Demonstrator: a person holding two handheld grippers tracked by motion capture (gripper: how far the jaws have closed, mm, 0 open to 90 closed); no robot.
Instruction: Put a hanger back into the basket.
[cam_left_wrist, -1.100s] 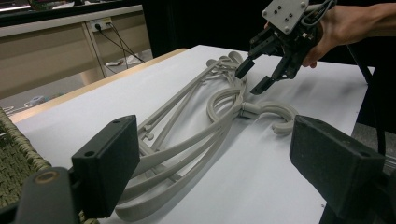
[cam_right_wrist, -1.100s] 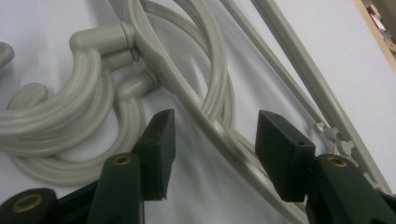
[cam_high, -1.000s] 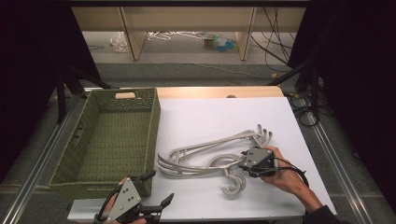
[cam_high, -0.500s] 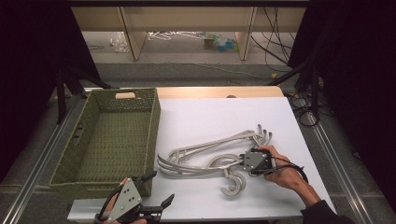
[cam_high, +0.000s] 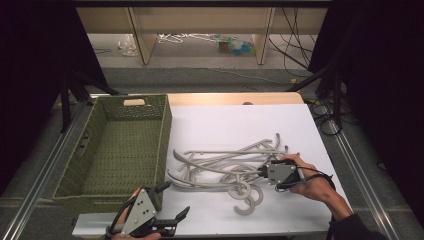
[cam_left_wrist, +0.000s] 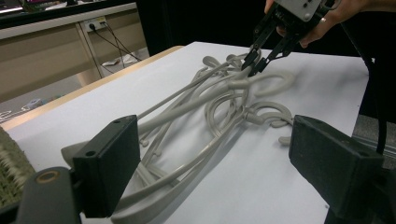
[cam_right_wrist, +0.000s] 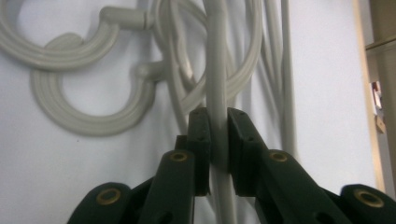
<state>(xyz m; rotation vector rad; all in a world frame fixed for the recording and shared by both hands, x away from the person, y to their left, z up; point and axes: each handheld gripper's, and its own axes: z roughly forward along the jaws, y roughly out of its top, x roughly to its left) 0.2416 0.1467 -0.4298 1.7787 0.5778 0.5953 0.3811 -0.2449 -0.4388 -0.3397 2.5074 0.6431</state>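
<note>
1. Your right tongs (cam_high: 262, 173) are clamped on one arm of a grey hanger (cam_right_wrist: 217, 70); in the right gripper view the bar runs straight up between both pads.
2. That hanger lies in a tangled hanger pile (cam_high: 220, 167) on the white counter (cam_high: 225, 122), just right of the green basket (cam_high: 90, 165).
3. Your left tongs (cam_high: 172, 202) stand wide, holding nothing, hovering at the counter's near edge, just off the basket's near right corner.
4. The hooks (cam_high: 247, 197) curl on the pile's near side, away from the basket.
</note>
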